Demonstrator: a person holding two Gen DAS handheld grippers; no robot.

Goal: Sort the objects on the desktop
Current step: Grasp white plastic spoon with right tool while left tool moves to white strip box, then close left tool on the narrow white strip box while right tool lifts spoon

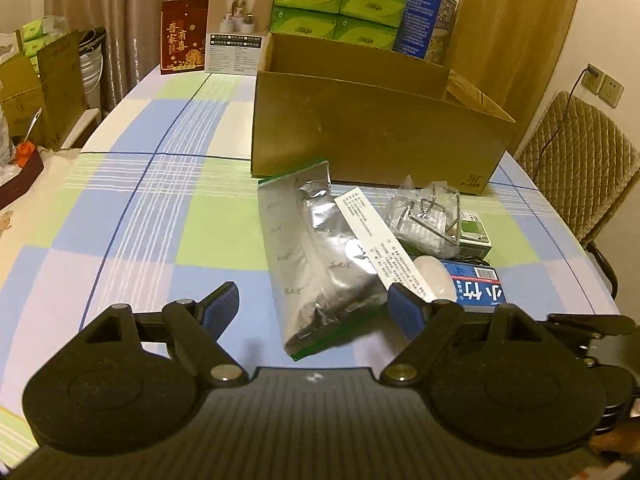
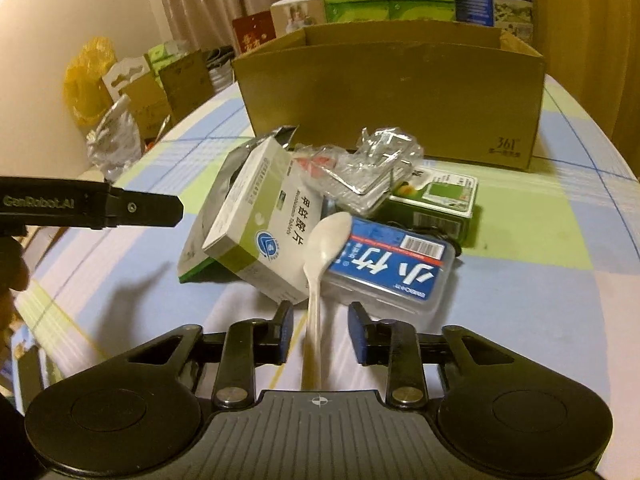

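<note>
A pile lies on the checked tablecloth in front of a cardboard box (image 1: 372,140). It holds a silver foil pouch (image 1: 316,264), a white-green medicine box (image 2: 264,228), a white plastic spoon (image 2: 326,240), a blue-labelled clear case (image 2: 392,268), a small green box (image 2: 440,204) and a plastic-wrapped wire rack (image 2: 376,168). My left gripper (image 1: 314,308) is open, its fingers either side of the pouch's near end. My right gripper (image 2: 322,330) is open around the spoon's handle, with a gap on each side.
Green tissue packs (image 1: 340,8), a red bag (image 1: 184,38) and other cartons stand behind the cardboard box. A quilted chair (image 1: 576,164) sits at the table's right edge. Cardboard boxes and bags (image 2: 132,92) crowd the floor to the left.
</note>
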